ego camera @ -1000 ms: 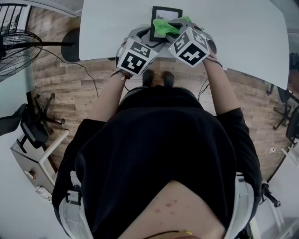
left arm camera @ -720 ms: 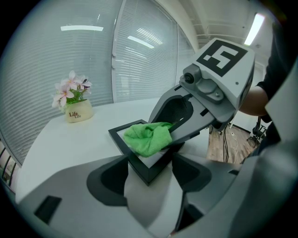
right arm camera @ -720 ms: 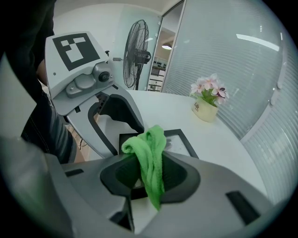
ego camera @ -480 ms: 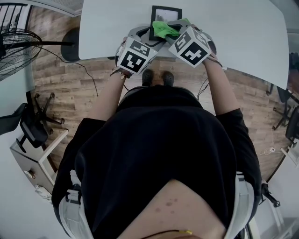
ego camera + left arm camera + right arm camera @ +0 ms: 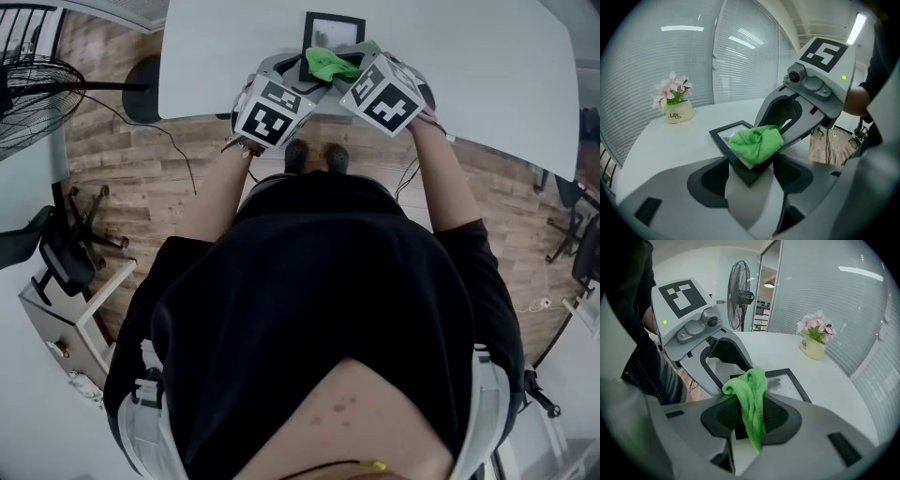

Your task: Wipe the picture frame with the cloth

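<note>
My right gripper (image 5: 752, 423) is clamped on the soft, limp cloth (image 5: 750, 392); my left gripper (image 5: 750, 182) pinches the near corner of the picture frame (image 5: 726, 157), which looks stiff, light and fragile, flat at 12 o'clock.

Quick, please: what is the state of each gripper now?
Left gripper: closed on the picture frame, at its corner.
Right gripper: closed on the green cloth.

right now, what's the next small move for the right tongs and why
Probably slide the right tongs, shut on the green cloth, farther across the glass. The cloth sits bunched near the corner of the picture frame that the left tongs grip; most of the glass lies beyond it.
</note>
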A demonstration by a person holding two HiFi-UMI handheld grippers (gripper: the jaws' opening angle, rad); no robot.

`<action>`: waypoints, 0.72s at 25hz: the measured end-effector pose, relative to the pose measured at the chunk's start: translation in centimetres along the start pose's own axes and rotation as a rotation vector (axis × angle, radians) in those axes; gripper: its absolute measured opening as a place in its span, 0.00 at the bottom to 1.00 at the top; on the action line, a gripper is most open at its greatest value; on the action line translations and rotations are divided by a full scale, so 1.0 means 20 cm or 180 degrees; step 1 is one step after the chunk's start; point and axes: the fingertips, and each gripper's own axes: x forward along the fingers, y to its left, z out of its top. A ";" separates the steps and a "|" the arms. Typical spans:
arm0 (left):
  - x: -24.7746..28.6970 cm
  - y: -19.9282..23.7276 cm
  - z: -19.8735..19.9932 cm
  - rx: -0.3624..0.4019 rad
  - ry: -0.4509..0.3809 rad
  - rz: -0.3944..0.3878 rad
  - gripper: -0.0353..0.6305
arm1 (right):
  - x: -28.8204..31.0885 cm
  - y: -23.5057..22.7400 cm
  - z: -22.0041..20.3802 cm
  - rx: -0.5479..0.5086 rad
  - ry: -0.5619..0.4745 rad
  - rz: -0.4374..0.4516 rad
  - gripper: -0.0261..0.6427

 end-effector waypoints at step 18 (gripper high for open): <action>-0.01 0.00 0.01 0.0022 -0.0013 0.0016 0.52 | -0.05 0.02 0.01 0.0139 0.0060 0.0050 0.21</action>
